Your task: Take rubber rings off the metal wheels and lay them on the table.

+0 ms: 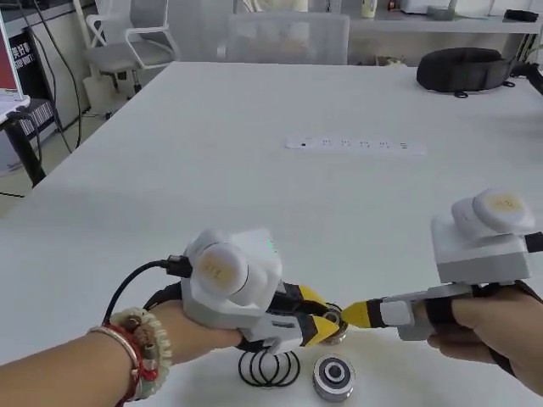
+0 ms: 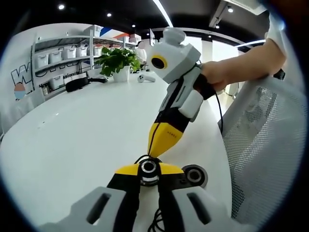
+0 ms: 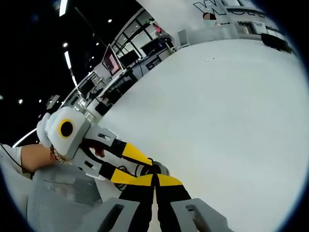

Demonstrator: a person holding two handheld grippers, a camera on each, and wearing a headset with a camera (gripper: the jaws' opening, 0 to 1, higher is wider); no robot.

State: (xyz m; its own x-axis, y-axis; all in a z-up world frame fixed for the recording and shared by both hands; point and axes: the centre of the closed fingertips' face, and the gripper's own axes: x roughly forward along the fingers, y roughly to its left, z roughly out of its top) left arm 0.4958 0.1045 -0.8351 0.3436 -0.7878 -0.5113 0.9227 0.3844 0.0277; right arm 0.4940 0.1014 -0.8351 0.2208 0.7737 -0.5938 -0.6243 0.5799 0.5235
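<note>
- While my left tool (image 1: 322, 322) is clamped on a metal wheel (image 2: 148, 169) just above the table (image 1: 254, 170), my right tool (image 1: 352, 315) meets it nose to nose. Its jaws are drawn almost together at the wheel's rim.
- If the right tool has caught only a sliver of rubber, I judge that a pull could let the ring slip free. It could snap back onto the wheel or flick away.
- A sideways tug could twist the smooth round wheel out of the left tool's grip. It would then drop onto the rubber rings (image 1: 269, 369) lying loose on the table just below.
- It could also knock the second wheel (image 1: 333, 377) beside them, which sits near the table's edge with a mesh chair (image 2: 260, 145) beyond, and could roll off.
- In the left gripper view a thin black loop (image 2: 144, 158) shows at the right tool's tip. I take it for a ring partly lifted, but I cannot tell whether it lies between the jaws or merely behind them.
- In the head view the left tool's body covers much of the held wheel, so I cannot tell how many rings remain on it.
- The loose rings overlap, so their count is uncertain, and I cannot make out whether the second wheel wears any rubber.
</note>
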